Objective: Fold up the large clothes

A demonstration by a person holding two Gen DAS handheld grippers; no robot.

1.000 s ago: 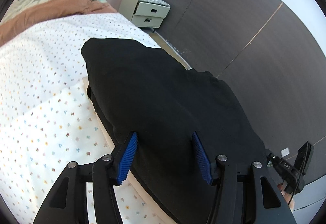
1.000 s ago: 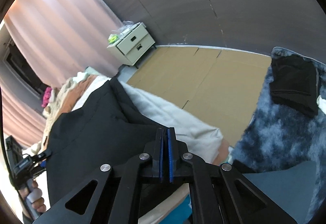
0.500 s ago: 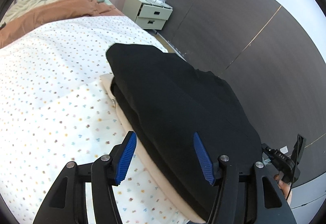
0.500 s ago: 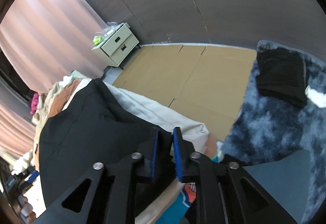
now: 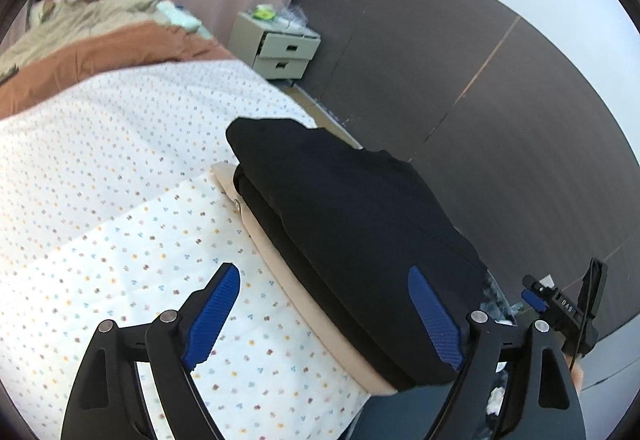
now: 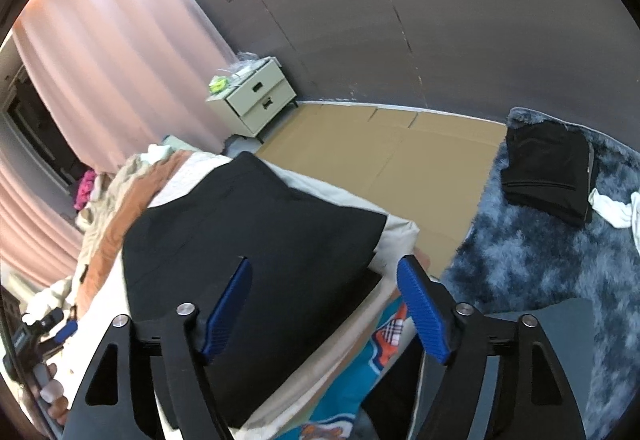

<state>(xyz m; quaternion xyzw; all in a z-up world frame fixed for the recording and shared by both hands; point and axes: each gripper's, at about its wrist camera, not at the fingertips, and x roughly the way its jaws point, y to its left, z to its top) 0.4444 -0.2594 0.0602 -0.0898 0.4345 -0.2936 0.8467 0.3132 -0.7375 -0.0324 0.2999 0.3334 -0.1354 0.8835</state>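
A folded black garment point(image 5: 352, 216) lies on top of a folded beige garment point(image 5: 320, 320) at the bed's right edge. It also shows in the right wrist view point(image 6: 256, 248). My left gripper point(image 5: 332, 316) is open and empty, hovering just in front of the stack with its right finger over the black cloth. My right gripper point(image 6: 328, 308) is open and empty above the black garment's near corner. The other gripper shows at the right edge of the left wrist view point(image 5: 560, 308).
The bed has a dotted white quilt point(image 5: 120, 176) and an orange-brown blanket point(image 5: 100, 56). A teal printed garment point(image 6: 360, 372) lies under the stack. A nightstand point(image 6: 256, 96) stands by the pink curtain. A blue fluffy rug point(image 6: 540, 252) holds another folded black garment point(image 6: 548, 168).
My right gripper has opened and let go of the black garment. The garment has settled onto the beige one. My left gripper has drawn back to the left, off the cloth.
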